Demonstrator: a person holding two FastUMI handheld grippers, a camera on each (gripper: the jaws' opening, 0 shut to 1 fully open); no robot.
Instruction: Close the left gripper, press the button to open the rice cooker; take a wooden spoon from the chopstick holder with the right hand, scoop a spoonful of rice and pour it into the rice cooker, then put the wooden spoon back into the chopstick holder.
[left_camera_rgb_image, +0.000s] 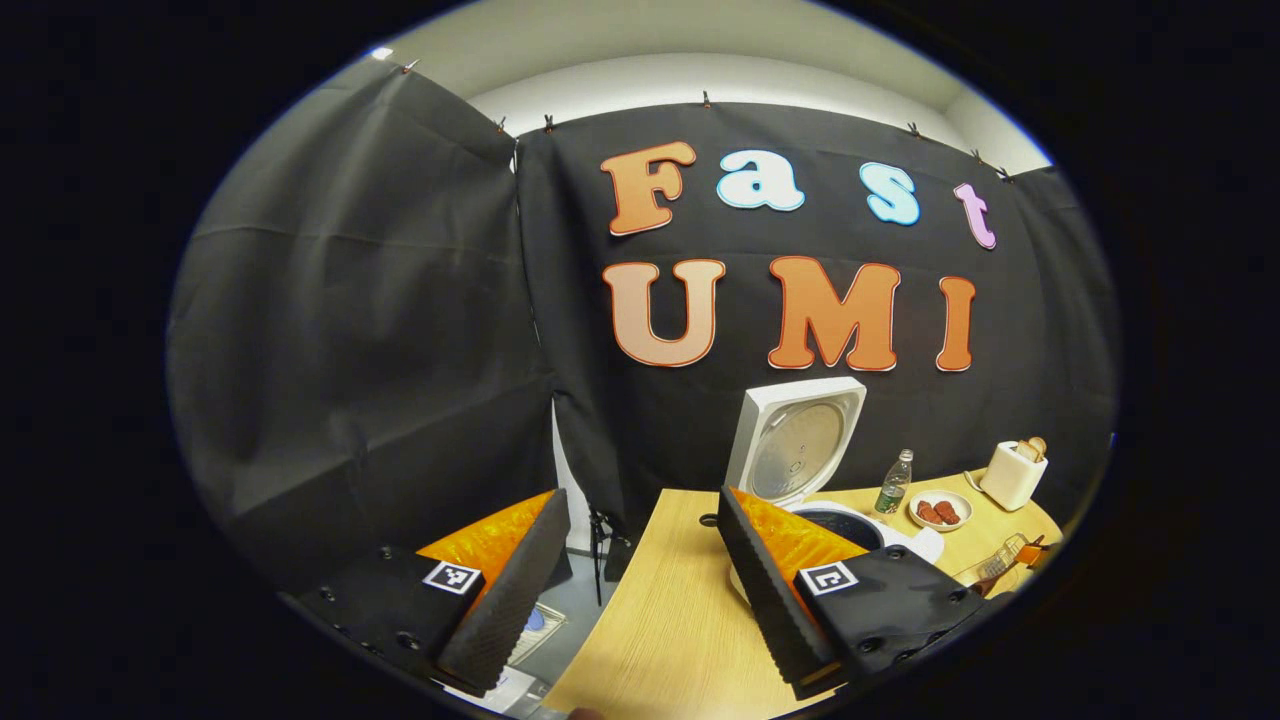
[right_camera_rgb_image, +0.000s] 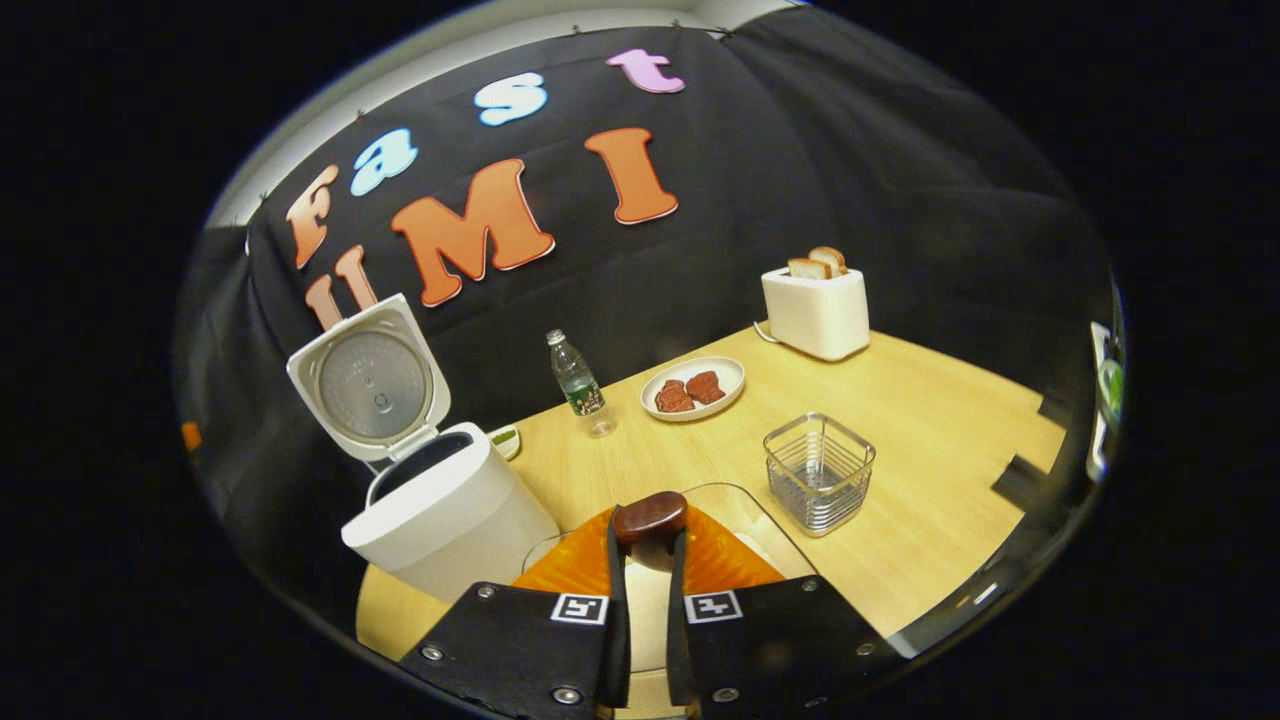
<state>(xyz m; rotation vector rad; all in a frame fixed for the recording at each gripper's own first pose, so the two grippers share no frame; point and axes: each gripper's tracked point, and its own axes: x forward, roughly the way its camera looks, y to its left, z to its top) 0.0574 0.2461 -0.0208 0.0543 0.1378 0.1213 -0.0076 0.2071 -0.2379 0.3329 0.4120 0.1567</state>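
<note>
Your right gripper (right_camera_rgb_image: 648, 560) clamps the wooden spoon (right_camera_rgb_image: 650, 517), its handle hidden | left gripper (left_camera_rgb_image: 640, 570) gapes beside open rice cooker (right_camera_rgb_image: 440, 500) | chopstick holder (right_camera_rgb_image: 818, 472) right of cooker.

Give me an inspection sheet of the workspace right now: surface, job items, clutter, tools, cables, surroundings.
Surface: wooden table, light, bare in places.
Job's things: rice cooker lid up, pot exposed; wooden spoon end between the right tool's fingers; wire chopstick holder upright, apparently empty; a clear container below the spoon, contents not discernible.
Clutter: water bottle upright; plate with two reddish pieces; toaster with bread slices.
Grippers: left tool open, near the table's edge; right tool shut on the spoon.
Cables: thin cord behind the toaster.
Surroundings: black cloth wall.
</note>
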